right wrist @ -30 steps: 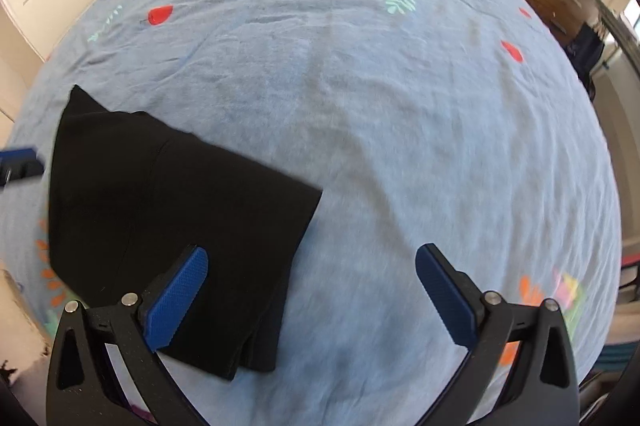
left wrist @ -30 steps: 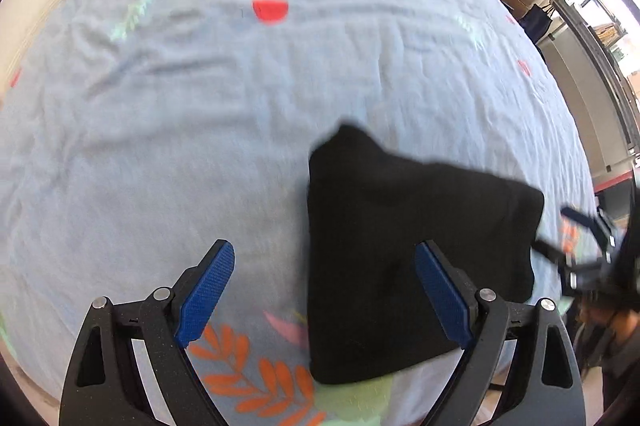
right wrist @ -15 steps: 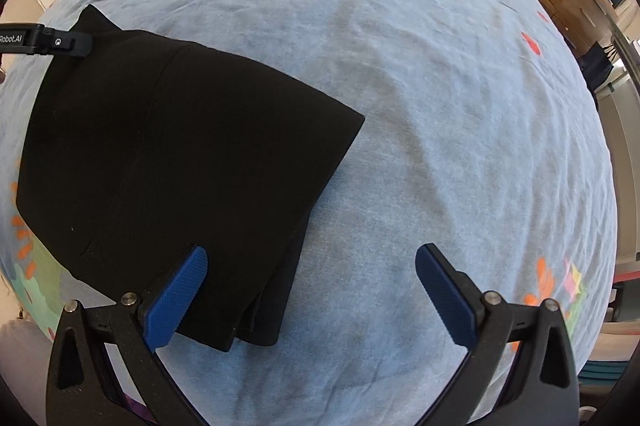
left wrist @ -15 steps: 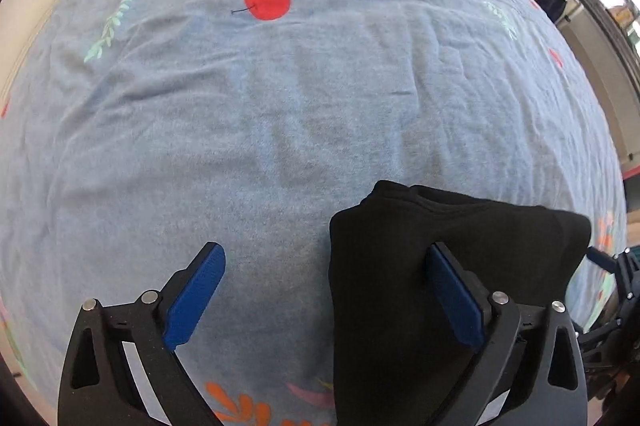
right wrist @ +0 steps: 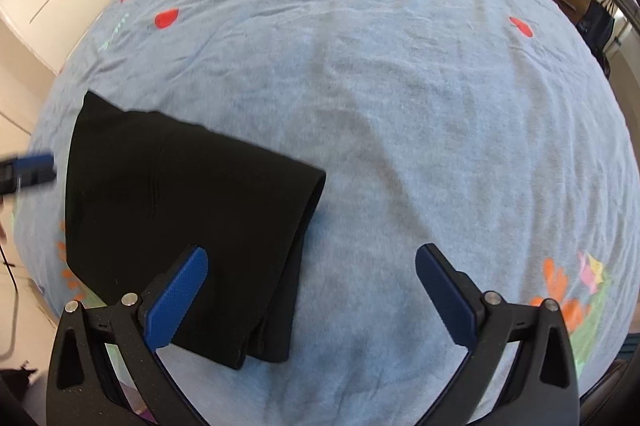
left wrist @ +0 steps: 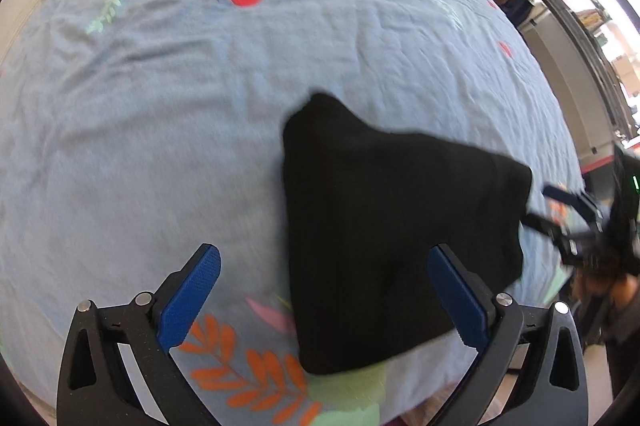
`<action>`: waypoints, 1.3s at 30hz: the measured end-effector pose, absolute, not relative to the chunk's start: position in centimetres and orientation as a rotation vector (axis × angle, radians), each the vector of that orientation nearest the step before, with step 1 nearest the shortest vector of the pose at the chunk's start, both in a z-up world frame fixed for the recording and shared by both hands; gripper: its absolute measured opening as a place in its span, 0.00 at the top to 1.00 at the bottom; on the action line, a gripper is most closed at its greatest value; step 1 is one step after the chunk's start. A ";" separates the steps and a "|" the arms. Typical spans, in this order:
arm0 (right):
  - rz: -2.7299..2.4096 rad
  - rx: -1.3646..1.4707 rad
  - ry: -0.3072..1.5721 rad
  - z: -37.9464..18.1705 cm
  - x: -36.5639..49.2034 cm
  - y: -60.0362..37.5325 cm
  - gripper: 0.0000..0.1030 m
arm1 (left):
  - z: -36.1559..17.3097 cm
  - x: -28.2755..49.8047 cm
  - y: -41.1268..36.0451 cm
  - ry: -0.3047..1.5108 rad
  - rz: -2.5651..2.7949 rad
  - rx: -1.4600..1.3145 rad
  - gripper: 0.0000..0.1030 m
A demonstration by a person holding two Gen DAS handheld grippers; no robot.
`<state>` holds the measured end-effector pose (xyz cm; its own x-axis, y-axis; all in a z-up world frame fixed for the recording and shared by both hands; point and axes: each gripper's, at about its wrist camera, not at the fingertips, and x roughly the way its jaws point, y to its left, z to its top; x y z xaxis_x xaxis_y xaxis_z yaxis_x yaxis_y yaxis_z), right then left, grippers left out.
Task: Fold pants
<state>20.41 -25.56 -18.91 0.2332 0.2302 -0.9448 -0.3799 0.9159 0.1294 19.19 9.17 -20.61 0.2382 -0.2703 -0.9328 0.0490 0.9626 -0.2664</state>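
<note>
Already the black pants (right wrist: 188, 226) lay as a folded bundle near the front edge of the blue bedsheet (right wrist: 400, 86), with the left gripper (left wrist: 324, 296) and right gripper (right wrist: 310, 292) both spread wide, grasping nothing. The stacked edges nearest the right gripper looked slightly uneven, though blur made that uncertain. A careless nudge there could have slid the layers apart or dragged the bundle off the bed.
</note>
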 end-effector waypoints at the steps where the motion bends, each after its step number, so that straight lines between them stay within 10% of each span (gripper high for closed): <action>1: 0.423 -0.120 1.274 -19.2 20.9 -25.6 0.00 | -21.0 18.8 8.9 1.324 -0.236 -0.200 0.02; 19: 0.570 0.053 1.403 -23.7 22.7 -23.2 0.00 | -26.6 17.6 6.6 1.473 -0.266 -0.227 0.03; 20: 0.590 0.064 1.406 -23.6 22.7 -23.0 0.23 | -26.7 17.7 6.6 1.477 -0.274 -0.234 0.07; 30: 0.662 0.041 1.415 -22.1 22.7 -21.4 0.88 | -25.8 17.9 5.5 1.480 -0.342 -0.187 0.69; 39: 0.576 -0.100 1.391 -19.4 20.9 -20.3 1.00 | -24.5 18.5 4.1 1.489 -0.313 -0.107 0.79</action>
